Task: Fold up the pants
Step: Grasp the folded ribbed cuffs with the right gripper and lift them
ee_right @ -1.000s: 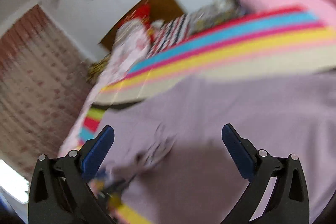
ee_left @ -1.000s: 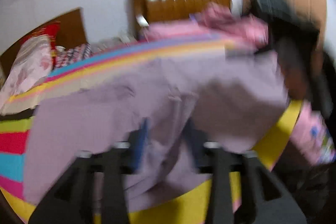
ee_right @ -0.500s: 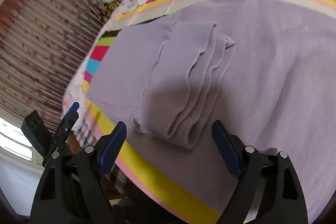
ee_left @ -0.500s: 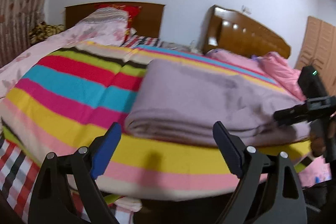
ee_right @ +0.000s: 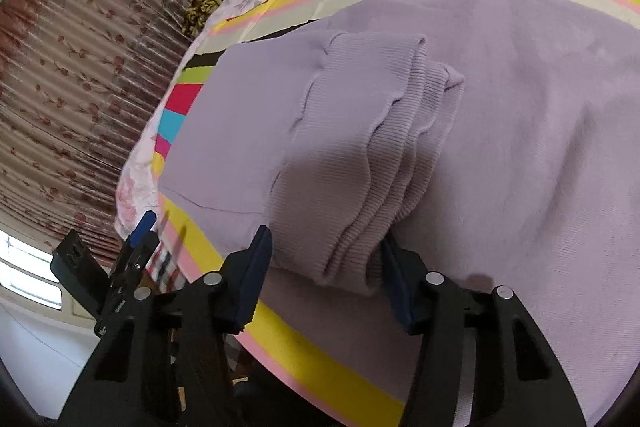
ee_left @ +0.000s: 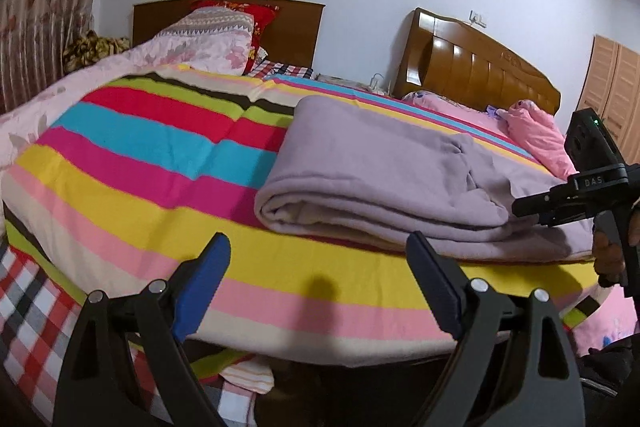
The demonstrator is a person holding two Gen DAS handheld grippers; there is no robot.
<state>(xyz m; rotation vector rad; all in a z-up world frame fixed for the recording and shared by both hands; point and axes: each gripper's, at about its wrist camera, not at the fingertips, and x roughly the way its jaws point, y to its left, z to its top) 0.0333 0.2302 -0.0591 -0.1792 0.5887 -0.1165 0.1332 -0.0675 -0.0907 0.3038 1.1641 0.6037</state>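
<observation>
The lilac pants (ee_left: 384,171) lie folded in half on the striped bedspread (ee_left: 132,163), fold edge to the left. In the right wrist view the ribbed leg cuffs (ee_right: 376,155) lie stacked on top of the pants (ee_right: 520,131). My left gripper (ee_left: 316,283) is open and empty, held off the front edge of the bed, apart from the pants. My right gripper (ee_right: 326,271) is open with its jaws on either side of the near end of the cuffs. It also shows at the right edge of the left wrist view (ee_left: 568,203).
Pillows (ee_left: 208,39) and a dark headboard (ee_left: 296,27) stand at the far end. A second bed with a brown headboard (ee_left: 476,67) and pink bedding (ee_left: 536,135) lies behind. A curtain (ee_right: 68,75) hangs on the left. A checked sheet (ee_left: 28,311) hangs below.
My left gripper let go of the pants, opened and pulled back off the bed edge. My right gripper moved in close around the cuffs and its jaws narrowed.
</observation>
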